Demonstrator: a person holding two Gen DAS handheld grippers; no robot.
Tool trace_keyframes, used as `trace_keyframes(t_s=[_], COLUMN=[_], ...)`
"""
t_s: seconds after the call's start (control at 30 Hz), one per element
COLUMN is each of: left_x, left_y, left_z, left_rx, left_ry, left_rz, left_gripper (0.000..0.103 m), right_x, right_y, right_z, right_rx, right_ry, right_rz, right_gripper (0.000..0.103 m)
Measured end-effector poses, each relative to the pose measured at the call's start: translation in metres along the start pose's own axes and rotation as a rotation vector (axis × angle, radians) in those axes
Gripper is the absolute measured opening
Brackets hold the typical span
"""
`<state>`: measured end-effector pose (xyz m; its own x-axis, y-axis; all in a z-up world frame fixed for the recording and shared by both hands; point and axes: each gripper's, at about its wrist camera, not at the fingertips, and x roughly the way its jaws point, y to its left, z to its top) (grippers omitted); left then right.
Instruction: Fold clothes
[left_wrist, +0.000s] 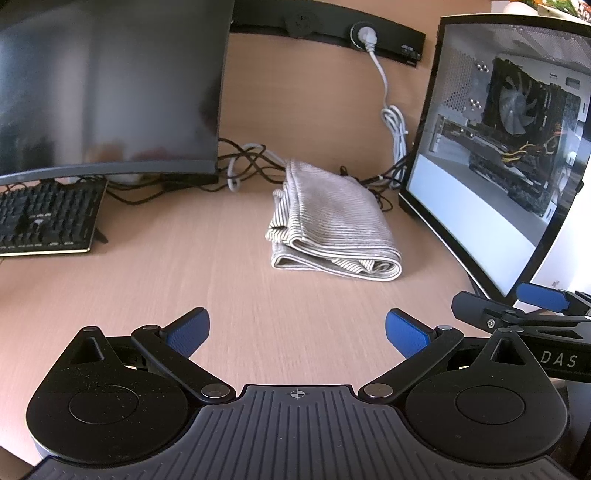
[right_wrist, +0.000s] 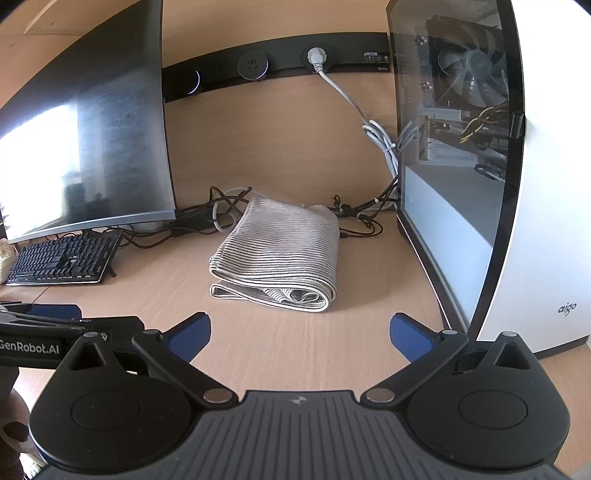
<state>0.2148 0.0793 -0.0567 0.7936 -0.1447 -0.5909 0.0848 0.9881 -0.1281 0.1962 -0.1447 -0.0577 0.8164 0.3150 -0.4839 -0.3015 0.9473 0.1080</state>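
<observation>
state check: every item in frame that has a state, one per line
striped garment: folded, lying flat on desk
left claw: open, empty
right claw: open, empty
monitor: screen dark
white plug: plugged into socket
PC case: upright, glass side panel on

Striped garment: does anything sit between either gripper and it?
Nothing visible does. Bare desk lies between the open left gripper, the open right gripper and the folded striped garment.

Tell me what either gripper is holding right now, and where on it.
Nothing. The left gripper and right gripper are open, short of the folded striped cloth.
</observation>
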Motion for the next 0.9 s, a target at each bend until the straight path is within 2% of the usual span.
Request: trace_keyframes(t_s=[0.53,0.7,0.9], left_x=[-0.005,-0.011,-0.006], left_y=[-0.001,0.001,0.028], left_z=[0.002,0.008,0.019], left_rx=[-0.009,0.020,-0.029], left_ry=[0.012,-0.015,-0.001], left_rz=[0.001,-0.009,-0.014], left_gripper=[0.103,0.103,0.103], right_x=[-0.003,-0.005,-0.005], right_y=[-0.001,0.001,0.012], right_z=[0.000,0.008,0.013], right_rx=[0.004,0.027,0.041], right_ry=[0.002,-0.014,-0.009], right_rz=[0.008,0.009,-0.029], right_gripper=[0.103,0.103,0.103])
